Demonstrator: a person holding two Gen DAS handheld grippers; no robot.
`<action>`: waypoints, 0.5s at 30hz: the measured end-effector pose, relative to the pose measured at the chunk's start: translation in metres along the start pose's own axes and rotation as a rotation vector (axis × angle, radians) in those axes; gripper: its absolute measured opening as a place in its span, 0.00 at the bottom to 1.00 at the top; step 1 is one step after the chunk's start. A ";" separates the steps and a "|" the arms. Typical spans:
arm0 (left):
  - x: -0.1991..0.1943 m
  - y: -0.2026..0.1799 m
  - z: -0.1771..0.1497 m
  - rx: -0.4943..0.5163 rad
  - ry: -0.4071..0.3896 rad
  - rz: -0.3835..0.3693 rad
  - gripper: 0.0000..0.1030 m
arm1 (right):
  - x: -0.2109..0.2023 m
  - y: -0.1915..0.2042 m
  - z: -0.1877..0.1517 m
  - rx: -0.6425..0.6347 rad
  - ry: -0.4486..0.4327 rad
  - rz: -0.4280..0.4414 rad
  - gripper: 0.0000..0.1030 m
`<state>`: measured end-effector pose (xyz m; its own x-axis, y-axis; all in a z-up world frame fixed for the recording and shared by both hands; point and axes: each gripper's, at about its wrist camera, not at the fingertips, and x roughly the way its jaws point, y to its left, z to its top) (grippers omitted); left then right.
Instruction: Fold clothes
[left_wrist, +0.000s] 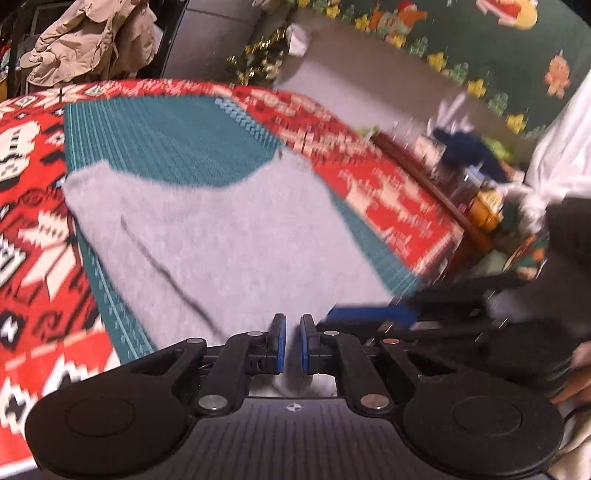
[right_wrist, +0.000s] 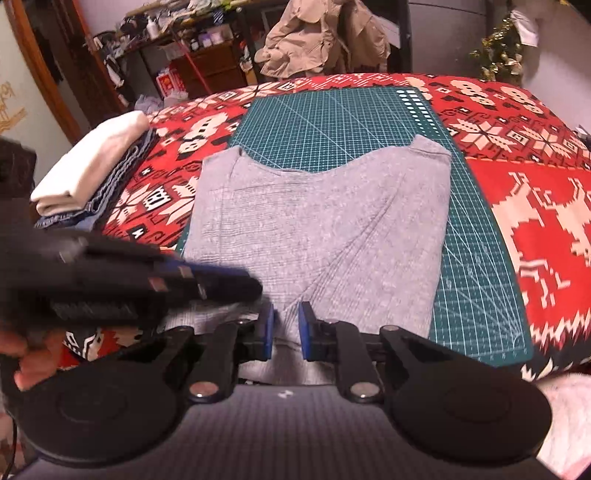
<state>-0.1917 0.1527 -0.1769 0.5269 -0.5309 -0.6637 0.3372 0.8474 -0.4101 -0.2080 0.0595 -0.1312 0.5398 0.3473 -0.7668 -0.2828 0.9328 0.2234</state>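
Both fingers (right_wrist: 285, 330) pinch wrinkled grey garment (right_wrist: 325, 221).

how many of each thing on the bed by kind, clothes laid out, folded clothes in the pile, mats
Laid-out grey garment: 1
Folded clothes in the pile: 2 visible, white on blue denim
Green cutting mat: 1
Total: 4

A lived-in home room — a table under a red Christmas-patterned cloth (right_wrist: 535, 122) with a green cutting mat (right_wrist: 332, 110) on it, a beige coat (right_wrist: 317, 40) hanging behind, cluttered wooden shelves (right_wrist: 192, 44), folded laundry (right_wrist: 92, 166) stacked aside, tinsel (right_wrist: 498, 48) on the wall.
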 end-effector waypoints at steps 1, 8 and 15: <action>-0.001 0.000 -0.002 -0.010 -0.005 0.002 0.08 | -0.002 0.000 -0.001 0.002 0.001 0.006 0.15; -0.016 -0.004 -0.005 -0.041 -0.043 0.048 0.08 | -0.022 -0.004 -0.002 0.011 -0.049 0.036 0.17; -0.036 -0.016 0.005 -0.070 -0.134 0.134 0.12 | -0.044 -0.018 0.007 0.000 -0.108 0.044 0.32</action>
<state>-0.2122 0.1578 -0.1433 0.6638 -0.4057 -0.6283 0.2045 0.9065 -0.3694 -0.2214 0.0281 -0.0975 0.6095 0.3960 -0.6868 -0.3078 0.9165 0.2553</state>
